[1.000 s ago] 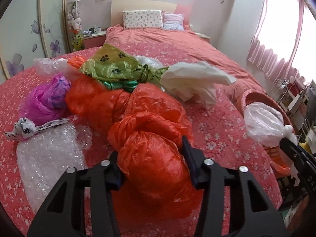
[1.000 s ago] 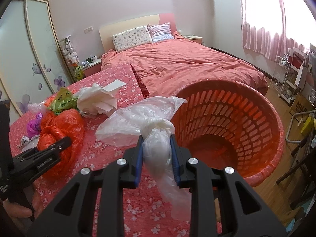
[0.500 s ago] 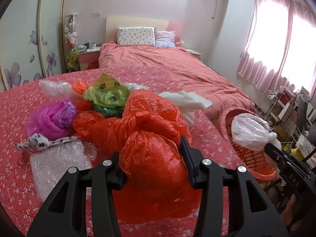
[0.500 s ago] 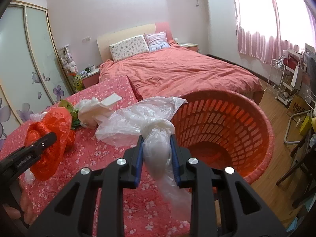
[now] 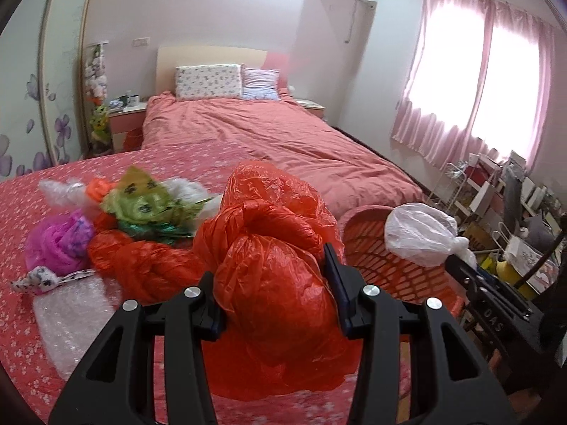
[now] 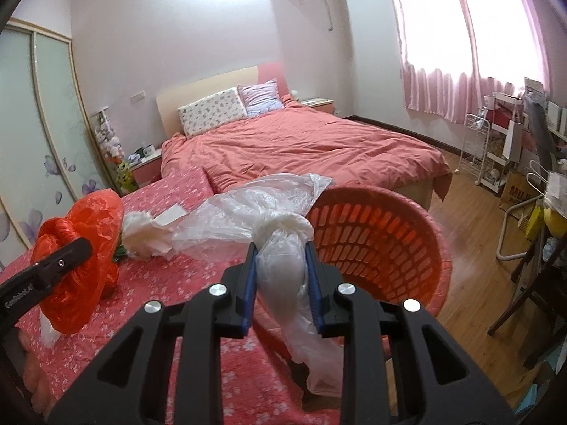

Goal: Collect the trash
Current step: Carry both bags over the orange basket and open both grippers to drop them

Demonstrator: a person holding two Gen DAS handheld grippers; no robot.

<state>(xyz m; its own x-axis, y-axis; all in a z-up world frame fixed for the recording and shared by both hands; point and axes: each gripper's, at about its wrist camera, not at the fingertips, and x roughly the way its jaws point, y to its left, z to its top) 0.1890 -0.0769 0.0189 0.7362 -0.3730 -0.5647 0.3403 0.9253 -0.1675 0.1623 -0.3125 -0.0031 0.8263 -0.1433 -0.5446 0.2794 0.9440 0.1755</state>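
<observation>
My left gripper is shut on a knotted orange plastic bag, held above the floral red cover. The same orange bag shows at the left of the right wrist view with the left gripper's finger across it. My right gripper is shut on a knotted clear plastic bag, held beside the near rim of the orange laundry basket. In the left wrist view the clear bag hangs over the basket. More trash lies on the cover: a second orange bag, a purple bag, a green bag, bubble wrap.
White crumpled paper lies on the cover behind the orange bag. A bed with a red duvet fills the back. Wire shelves and boxes stand at the right by the window, over wooden floor. A wardrobe is on the left.
Both grippers have risen with their bags. The orange bag has lifted off the trash pile and the view has tilted up. The clear bag has come closer to the basket rim.
</observation>
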